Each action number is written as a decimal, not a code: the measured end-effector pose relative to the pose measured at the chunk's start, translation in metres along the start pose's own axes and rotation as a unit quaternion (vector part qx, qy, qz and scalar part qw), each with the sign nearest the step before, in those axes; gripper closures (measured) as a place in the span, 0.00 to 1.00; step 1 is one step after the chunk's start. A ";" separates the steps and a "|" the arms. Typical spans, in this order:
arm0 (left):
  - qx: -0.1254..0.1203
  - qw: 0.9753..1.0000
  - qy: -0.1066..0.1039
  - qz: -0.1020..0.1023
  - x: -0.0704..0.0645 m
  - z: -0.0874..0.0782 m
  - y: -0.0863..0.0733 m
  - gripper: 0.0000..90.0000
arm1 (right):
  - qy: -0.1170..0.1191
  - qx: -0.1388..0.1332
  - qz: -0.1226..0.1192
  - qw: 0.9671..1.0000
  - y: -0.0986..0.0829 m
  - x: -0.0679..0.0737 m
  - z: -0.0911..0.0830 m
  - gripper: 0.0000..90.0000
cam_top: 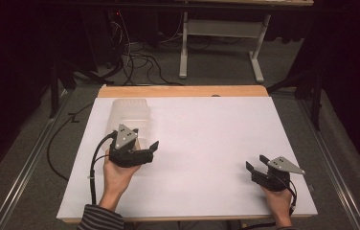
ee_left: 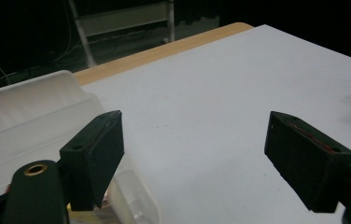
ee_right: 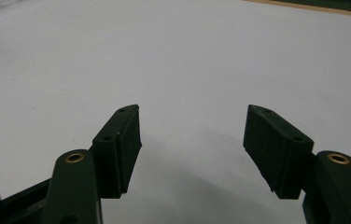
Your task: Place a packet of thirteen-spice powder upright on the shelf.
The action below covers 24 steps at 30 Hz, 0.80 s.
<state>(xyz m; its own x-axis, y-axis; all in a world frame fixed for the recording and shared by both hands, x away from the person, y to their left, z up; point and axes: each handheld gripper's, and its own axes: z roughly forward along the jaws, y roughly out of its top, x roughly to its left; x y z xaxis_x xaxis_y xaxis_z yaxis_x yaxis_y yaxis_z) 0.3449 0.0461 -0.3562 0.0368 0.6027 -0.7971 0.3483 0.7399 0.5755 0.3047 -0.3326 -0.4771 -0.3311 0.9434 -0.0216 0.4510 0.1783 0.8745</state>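
A translucent plastic container point(cam_top: 131, 116) lies on the white table top point(cam_top: 207, 139) at the left; the left gripper view has it point(ee_left: 29, 116) at the left edge. My left gripper point(cam_top: 145, 142) is held at the container's near right corner, open, jaws wide apart. In its own view the left gripper point(ee_left: 194, 140) has bare table between its jaws, and its left jaw overlaps the container's corner. My right gripper point(cam_top: 257, 163) hovers open near the front right of the table. In its own view the right gripper point(ee_right: 193, 128) has nothing between its jaws.
A wooden strip point(cam_top: 183, 91) borders the table's far edge. Beyond it stand a white desk frame point(cam_top: 221, 43) and loose cables point(cam_top: 140, 60) on the grey floor. Metal rails point(cam_top: 29, 158) run along both sides of the table.
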 end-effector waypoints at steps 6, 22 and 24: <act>0.018 1.000 -0.007 -0.003 -0.004 -0.002 -0.014 0.23 | 0.001 0.001 0.004 1.000 0.000 0.000 0.000 0.41; 0.052 0.998 -0.013 -0.009 -0.004 -0.002 -0.044 0.24 | 0.002 0.001 0.005 1.000 0.000 0.000 0.000 0.41; 0.055 0.998 -0.014 -0.007 -0.003 -0.002 -0.047 0.24 | 0.002 0.001 0.005 1.000 0.000 0.000 0.000 0.41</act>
<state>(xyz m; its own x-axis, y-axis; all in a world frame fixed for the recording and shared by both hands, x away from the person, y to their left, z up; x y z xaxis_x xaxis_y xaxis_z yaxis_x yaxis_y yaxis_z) 0.3269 0.0100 -0.3801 0.0557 0.5824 -0.8110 0.4505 0.7102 0.5410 0.3046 -0.3330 -0.4771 -0.3304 0.9438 -0.0099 0.4570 0.1692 0.8732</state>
